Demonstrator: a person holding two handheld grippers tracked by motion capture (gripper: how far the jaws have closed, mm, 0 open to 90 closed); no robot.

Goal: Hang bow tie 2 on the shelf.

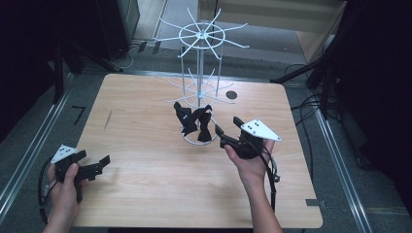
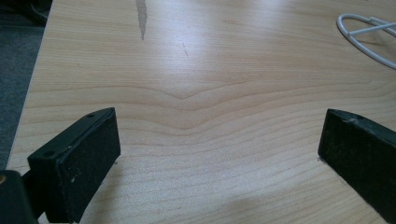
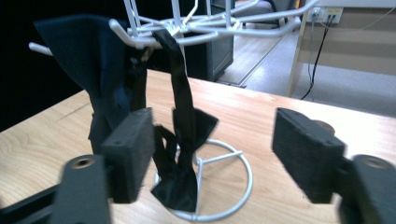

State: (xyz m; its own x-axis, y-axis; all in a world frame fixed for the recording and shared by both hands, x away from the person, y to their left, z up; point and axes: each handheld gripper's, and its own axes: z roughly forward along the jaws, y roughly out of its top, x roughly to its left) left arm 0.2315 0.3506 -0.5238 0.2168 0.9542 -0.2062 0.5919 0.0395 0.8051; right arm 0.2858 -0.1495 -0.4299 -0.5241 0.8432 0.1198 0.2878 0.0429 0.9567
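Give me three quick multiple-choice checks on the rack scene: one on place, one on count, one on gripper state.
1. Where do the black bow ties hang?
A. On the lower ring of the white wire rack
B. On the rack's top ring
C. Flat on the wooden table

2. How many bow ties hang on the rack?
A. One
B. Two
C. Four

3. How do the right gripper jaws stand?
A. Shut on a bow tie
B. Shut with nothing in them
C. Open, pads apart, aimed at the bow ties

Answers:
1 A: in the high view the ties dangle from the lower arms, above the round base.
2 B: two dark ties show side by side in the high view and the right gripper view.
3 C: the right gripper view shows a wide gap between the pads, neither pressing on the fabric.
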